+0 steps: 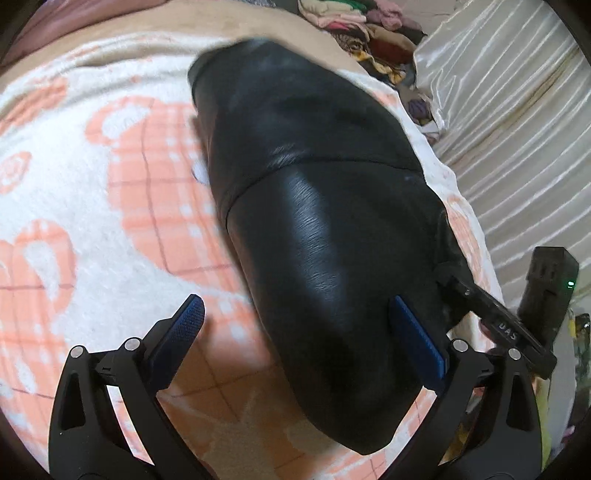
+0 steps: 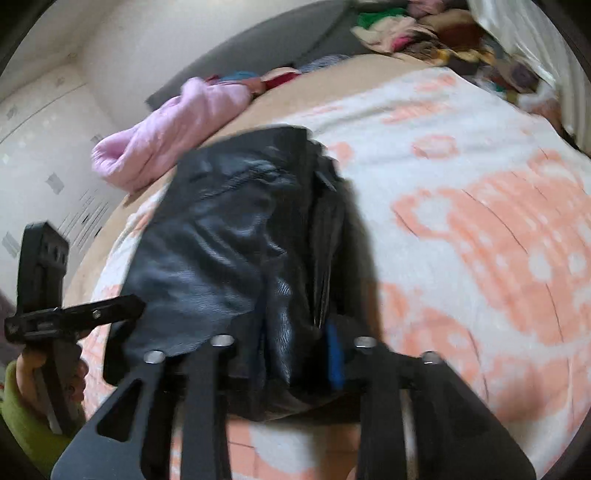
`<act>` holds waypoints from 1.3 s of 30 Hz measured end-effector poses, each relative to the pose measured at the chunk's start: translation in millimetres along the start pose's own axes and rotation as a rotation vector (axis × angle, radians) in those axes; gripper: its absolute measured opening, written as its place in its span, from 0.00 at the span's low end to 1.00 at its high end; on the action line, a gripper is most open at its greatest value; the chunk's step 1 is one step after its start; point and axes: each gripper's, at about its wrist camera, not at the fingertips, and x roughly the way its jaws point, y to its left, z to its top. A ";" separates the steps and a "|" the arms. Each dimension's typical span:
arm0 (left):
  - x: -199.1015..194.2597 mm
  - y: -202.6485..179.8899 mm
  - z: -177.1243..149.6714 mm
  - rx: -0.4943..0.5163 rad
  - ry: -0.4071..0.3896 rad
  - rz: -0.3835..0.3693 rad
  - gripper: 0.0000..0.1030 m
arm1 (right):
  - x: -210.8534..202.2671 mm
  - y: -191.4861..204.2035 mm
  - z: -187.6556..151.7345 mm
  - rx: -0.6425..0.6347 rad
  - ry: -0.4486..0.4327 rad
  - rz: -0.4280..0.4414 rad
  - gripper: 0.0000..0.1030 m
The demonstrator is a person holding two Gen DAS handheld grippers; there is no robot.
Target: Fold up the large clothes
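A black leather garment [image 1: 325,221] lies folded in a long bundle on the peach-and-white blanket [image 1: 92,192]. My left gripper [image 1: 295,301] is open just above its near end; its right pad [image 1: 417,339] overlaps the leather and its left pad [image 1: 188,325] hangs over bare blanket. In the right wrist view a bunched fold of the garment [image 2: 229,236] sits between the fingers of my right gripper [image 2: 295,332], which is shut on it; one blue pad [image 2: 334,354] shows and leather hides the other. The right gripper [image 1: 498,325] meets the garment's right edge.
A pink garment [image 2: 166,136] lies at the blanket's far left. A heap of mixed clothes [image 1: 362,33] sits at the far end of the bed. White satin fabric [image 1: 517,118] runs along the right. A hand with a green sleeve [image 2: 22,406] holds the left gripper [image 2: 74,317].
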 end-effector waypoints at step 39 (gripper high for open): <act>8.7 -14.1 1.3 0.131 0.003 0.111 0.91 | 59.0 38.6 85.0 -0.034 0.063 -0.140 0.21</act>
